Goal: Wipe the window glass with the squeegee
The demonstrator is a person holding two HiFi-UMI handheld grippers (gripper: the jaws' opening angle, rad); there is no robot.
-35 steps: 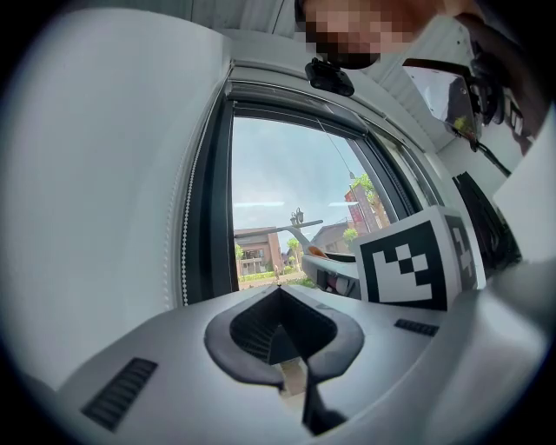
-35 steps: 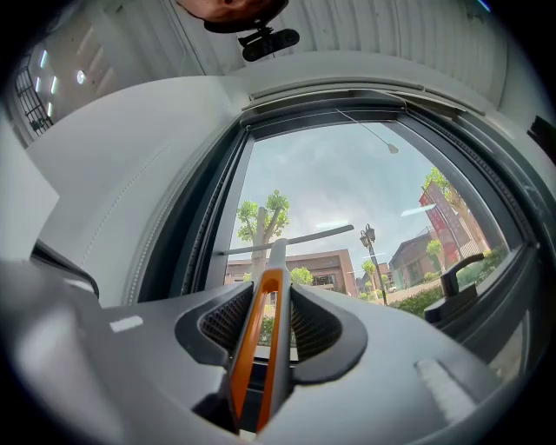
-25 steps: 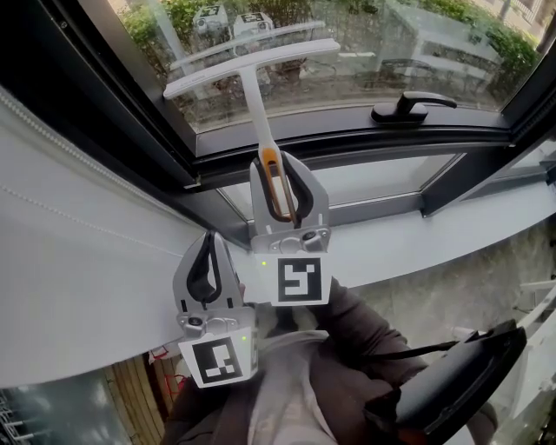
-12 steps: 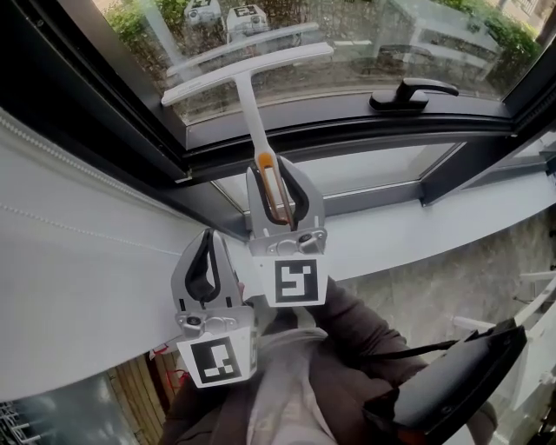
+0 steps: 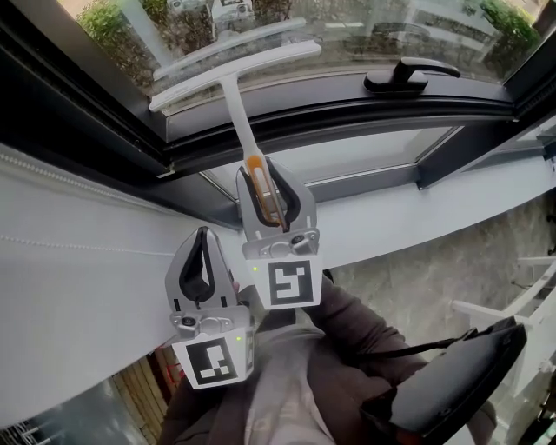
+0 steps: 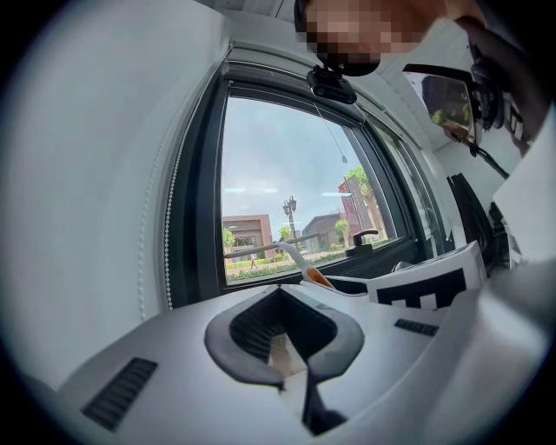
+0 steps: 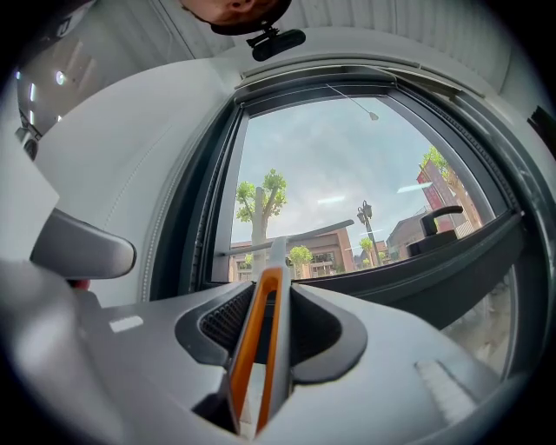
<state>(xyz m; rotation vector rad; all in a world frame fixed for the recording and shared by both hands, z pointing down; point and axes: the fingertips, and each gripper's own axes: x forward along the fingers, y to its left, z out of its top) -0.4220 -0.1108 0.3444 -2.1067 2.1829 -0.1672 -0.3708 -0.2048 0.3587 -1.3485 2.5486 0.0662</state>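
Squeegee (image 5: pixel 231 85) handle clamped in right claw (image 5: pixel 266 181), blade near window glass (image 5: pixel 347 26).

A white T-shaped squeegee (image 5: pixel 228 75) has a long straight blade on a thin shaft. Its orange-edged handle is clamped between the jaws of the right gripper (image 5: pixel 263 170). The blade slants, its left end lower, along the lower edge of the clear window glass (image 5: pixel 347 30), which shows its reflection.
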